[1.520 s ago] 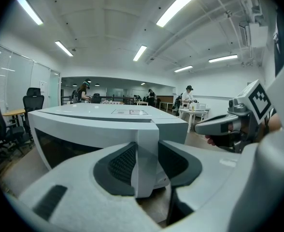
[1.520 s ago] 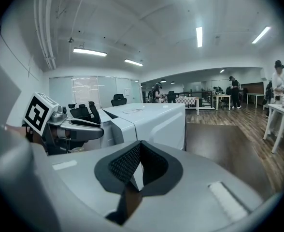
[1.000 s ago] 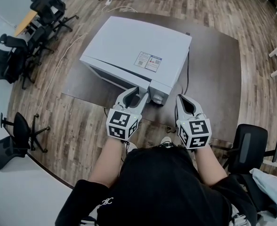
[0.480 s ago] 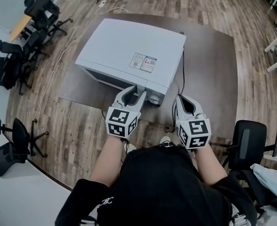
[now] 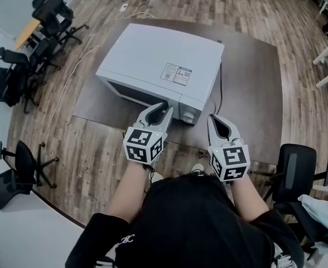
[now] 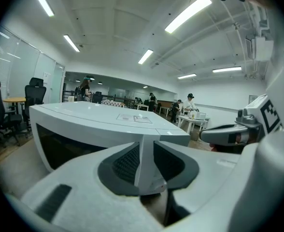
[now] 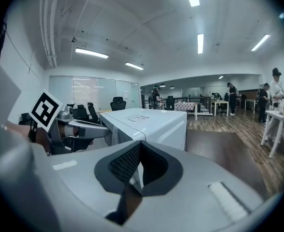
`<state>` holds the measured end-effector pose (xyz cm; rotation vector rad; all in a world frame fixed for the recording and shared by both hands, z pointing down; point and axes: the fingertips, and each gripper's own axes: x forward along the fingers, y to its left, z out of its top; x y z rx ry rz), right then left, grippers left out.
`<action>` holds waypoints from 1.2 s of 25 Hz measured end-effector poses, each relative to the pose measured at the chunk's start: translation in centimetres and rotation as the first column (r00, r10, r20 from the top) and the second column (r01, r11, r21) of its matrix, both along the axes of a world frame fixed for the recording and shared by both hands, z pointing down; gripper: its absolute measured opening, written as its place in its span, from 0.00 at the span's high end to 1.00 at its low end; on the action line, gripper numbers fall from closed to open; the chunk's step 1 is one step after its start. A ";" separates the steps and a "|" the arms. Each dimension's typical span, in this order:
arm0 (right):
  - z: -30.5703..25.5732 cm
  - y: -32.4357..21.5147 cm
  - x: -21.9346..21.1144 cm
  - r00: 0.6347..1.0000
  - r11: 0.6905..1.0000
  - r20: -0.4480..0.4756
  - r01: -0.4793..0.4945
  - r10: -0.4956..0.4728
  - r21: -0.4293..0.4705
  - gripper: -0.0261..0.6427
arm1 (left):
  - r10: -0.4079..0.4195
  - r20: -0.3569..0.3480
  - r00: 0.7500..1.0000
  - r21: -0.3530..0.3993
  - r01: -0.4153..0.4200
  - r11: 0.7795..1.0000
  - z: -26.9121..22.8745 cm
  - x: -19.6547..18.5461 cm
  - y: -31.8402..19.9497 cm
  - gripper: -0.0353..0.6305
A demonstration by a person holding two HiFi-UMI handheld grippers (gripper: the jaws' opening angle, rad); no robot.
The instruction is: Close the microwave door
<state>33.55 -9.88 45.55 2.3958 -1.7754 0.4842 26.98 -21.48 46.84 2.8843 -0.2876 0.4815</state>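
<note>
Left gripper [image 5: 164, 108] jaws just closed further, seemingly pinching microwave door [image 5: 133, 94] edge.

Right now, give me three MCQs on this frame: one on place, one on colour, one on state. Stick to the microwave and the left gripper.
1. The left gripper is: A at the microwave's front; B over its top; C behind it.
2. The microwave's casing is: A black; B white; C red.
3. The left gripper's jaws are: A fully together; B wide apart with nothing between; C around a white vertical strip on the front.

Key: A, the head view shows its tips at the front face. B, the top and sides are white. C, the left gripper view shows the strip between the pads, which have just been closing and now touch it.
</note>
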 end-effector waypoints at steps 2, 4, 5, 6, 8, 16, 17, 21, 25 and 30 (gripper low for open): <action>-0.5 -0.5 -0.8 1.000 1.000 -0.003 0.015 -0.015 0.006 0.95 | -0.036 -0.005 0.999 0.011 0.036 0.999 -0.6 -1.3 -0.6 0.85; -1.1 -1.1 -1.9 0.999 0.999 -0.001 0.036 -0.036 0.019 0.95 | -0.077 -0.011 0.997 0.025 0.077 0.997 -1.3 -2.8 -1.4 0.93; -1.5 -1.5 -2.4 0.999 0.998 0.001 0.046 -0.046 0.030 0.95 | -0.095 -0.015 0.995 0.030 0.095 0.995 -1.6 -3.6 -1.8 0.93; -1.8 -2.0 -3.0 0.999 0.998 0.003 0.054 -0.054 0.042 0.95 | -0.110 -0.018 0.994 0.035 0.110 0.993 -1.9 -4.4 -2.2 0.93; -2.3 -3.0 -4.1 0.998 0.996 0.004 0.066 -0.067 0.060 0.95 | -0.135 -0.021 0.991 0.049 0.136 0.990 -2.3 -6.2 -2.8 0.93; -3.9 -6.9 -8.9 0.988 0.979 0.004 0.154 -0.156 0.134 0.95 | -0.249 -0.031 0.968 0.038 0.250 0.967 -2.3 -13.4 -5.0 0.93; -4.0 -7.3 -9.4 0.986 0.977 0.000 0.165 -0.166 0.135 0.95 | -0.265 -0.032 0.964 0.036 0.266 0.963 -2.3 -14.2 -5.3 0.93; -3.7 -8.4 -11.4 0.974 0.969 -0.040 0.228 -0.225 0.097 0.95 | -0.305 -0.028 0.952 0.054 0.307 0.950 -2.2 -16.6 -5.9 0.93; -3.7 -8.9 -12.2 0.973 0.969 -0.038 0.232 -0.229 0.085 0.95 | -0.329 -0.022 0.944 0.065 0.330 0.942 -2.1 -18.2 -5.9 0.93; -3.4 -9.1 -12.4 0.973 0.971 -0.028 0.229 -0.227 0.076 0.95 | -0.346 -0.026 0.938 0.046 0.347 0.937 -1.7 -19.0 -5.8 0.93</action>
